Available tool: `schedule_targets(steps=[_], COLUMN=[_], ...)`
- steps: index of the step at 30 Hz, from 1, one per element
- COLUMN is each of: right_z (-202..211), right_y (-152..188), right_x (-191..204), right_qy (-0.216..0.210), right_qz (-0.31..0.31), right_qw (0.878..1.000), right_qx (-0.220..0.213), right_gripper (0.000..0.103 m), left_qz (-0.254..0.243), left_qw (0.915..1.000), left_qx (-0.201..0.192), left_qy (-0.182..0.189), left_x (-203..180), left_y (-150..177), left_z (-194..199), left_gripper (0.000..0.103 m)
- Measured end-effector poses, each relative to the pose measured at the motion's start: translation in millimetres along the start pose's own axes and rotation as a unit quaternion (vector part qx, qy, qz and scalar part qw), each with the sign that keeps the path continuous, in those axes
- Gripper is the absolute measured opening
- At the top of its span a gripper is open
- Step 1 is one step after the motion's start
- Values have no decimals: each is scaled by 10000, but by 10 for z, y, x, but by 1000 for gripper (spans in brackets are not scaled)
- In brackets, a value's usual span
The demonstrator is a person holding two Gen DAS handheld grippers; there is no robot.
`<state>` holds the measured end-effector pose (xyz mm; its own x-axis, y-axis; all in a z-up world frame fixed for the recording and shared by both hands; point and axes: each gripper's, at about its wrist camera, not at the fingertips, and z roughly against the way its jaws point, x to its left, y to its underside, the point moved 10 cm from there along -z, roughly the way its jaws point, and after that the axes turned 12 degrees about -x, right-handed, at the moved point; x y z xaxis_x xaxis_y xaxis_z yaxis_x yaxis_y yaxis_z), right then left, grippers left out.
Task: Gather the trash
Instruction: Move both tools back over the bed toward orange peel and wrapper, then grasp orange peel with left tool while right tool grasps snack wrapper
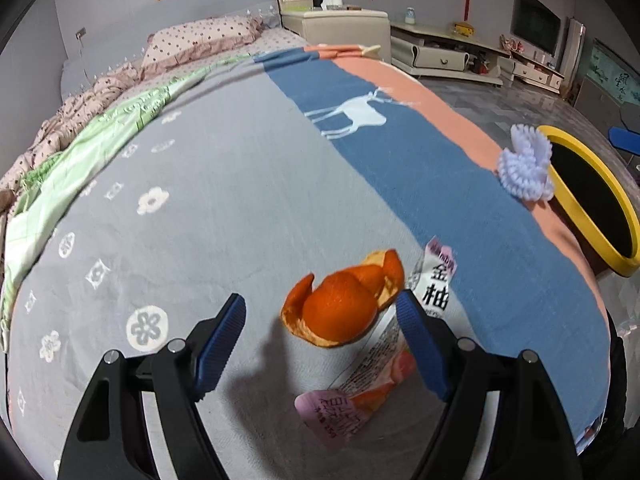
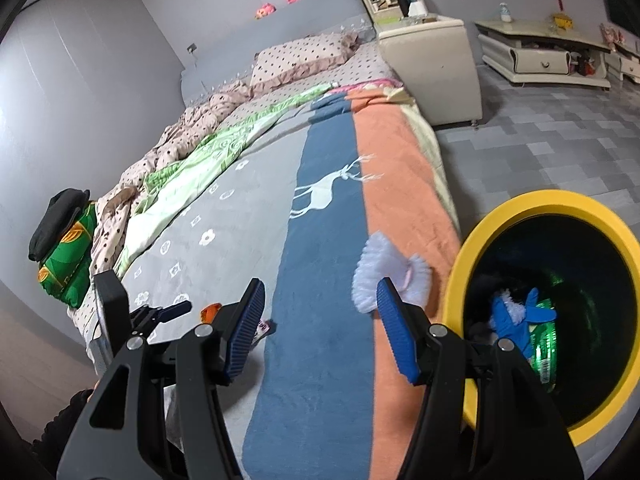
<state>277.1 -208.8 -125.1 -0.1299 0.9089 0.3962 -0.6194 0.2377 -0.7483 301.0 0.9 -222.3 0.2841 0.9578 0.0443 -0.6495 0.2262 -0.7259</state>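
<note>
A: Start left of the bin (image 2: 464,280). The left gripper (image 1: 320,312) hangs over the peel (image 1: 340,308), jaws apart with nothing clamped, and the wrapper (image 1: 434,284) lies under and beside that peel.

B: To take it well, I'd drop straight down so the pads straddle the peel, not the wrapper's edge.

A: Nearer the bin, the puff (image 2: 386,276) sits on the blanket (image 2: 320,240), close to the rim. The right gripper (image 2: 320,296) is short of it, jaws also apart, empty.

B: Only the right view looks into the bin: something blue and green, possibly packaging. The left view alone shows the wrapper's print.
</note>
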Motion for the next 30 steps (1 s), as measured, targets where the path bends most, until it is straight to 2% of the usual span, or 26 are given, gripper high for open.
schedule_targets(steps=[6,10,22,26,28,30], right_z=[-222,-352,-838,-965,-1043,-1123], right_y=[114,205,603,757,825,892], right_x=[130,214,484,578,599,622], right_qy=[-92,-150,-368,-451,-441,-431], right_qz=[58,104,355,478,521,575], right_qw=[9997,9992,9938,9908,9893,9878], right_qx=[213,362,984,1184,1286,1385], right_gripper=[56,56,56,56,56,56], left_qz=[-18,386,970,1052,1003,964], left_qw=[9998,9987,9945,9936,9942,9946], left_qx=[177,242,302,289,278,262], left_qy=[93,221,243,298,267,274], left_x=[-34,35,254,329,369,403], left_y=[113,99,4,-13,-4,20], left_z=[-149,-250,-529,-578,-587,-582], left_gripper=[68,68,66,56,46,40])
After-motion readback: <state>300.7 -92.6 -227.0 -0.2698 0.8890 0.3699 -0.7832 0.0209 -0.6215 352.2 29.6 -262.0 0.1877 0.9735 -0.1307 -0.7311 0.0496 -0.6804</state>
